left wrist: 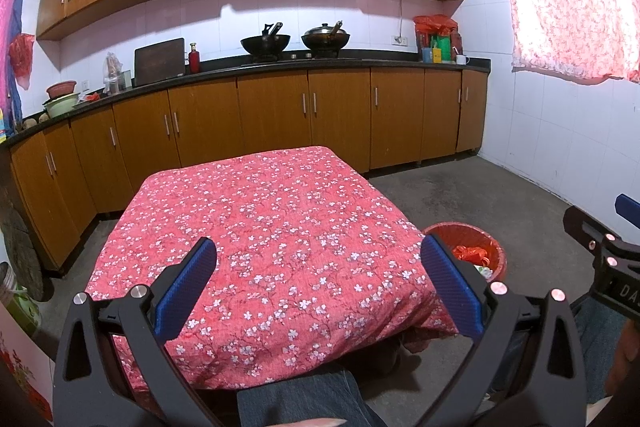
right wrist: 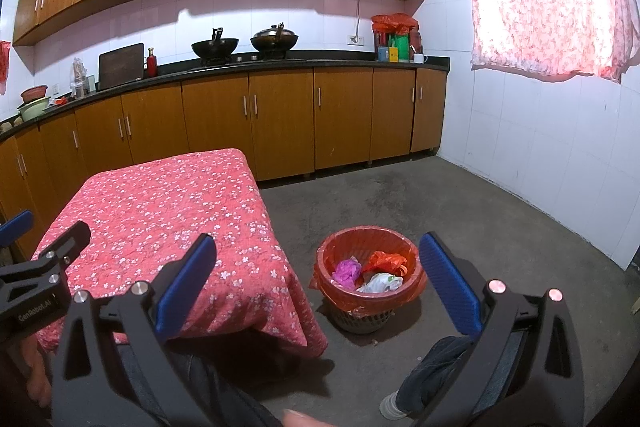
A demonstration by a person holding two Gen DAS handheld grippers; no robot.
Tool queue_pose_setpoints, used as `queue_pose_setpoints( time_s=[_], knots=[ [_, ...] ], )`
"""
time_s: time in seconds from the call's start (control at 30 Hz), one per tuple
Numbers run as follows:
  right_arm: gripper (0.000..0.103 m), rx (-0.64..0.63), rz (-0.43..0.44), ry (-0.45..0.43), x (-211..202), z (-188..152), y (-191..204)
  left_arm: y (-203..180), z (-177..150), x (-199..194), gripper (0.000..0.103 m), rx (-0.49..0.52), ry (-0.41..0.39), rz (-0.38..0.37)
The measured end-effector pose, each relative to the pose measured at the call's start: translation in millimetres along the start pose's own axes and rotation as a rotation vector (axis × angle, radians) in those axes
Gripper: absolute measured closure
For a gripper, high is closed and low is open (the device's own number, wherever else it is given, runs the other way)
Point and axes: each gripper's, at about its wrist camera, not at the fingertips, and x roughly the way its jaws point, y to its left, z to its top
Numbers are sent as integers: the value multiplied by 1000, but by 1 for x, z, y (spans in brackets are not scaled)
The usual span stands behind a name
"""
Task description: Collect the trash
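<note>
Both tools, left tool (left wrist: 318,281) and right tool (right wrist: 318,281), are hanging spread apart and empty. Trash (right wrist: 370,271) is sitting in the bin (right wrist: 414,277), lower centre; the surface (left wrist: 260,227) is showing nothing, so scanning comes next.

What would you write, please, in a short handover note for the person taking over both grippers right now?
Left gripper: open, empty, above the near part of the table.
Right gripper: open, empty, over the floor between the table and the bin.
Trash bin: on the floor right of the table, red liner, holding a purple bag, an orange bag and a white bag.
Done: the floral cloth shows no trash.
Left: nothing visible to collect; check spots outside the views.
</note>
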Motion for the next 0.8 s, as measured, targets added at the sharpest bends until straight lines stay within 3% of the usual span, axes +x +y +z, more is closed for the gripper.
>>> queue_pose_setpoints(
  time_s=[0.8],
  knots=[
    [4,4,2,1,-1,-1,1,5,-1,0,2,1,3,-5]
  ],
)
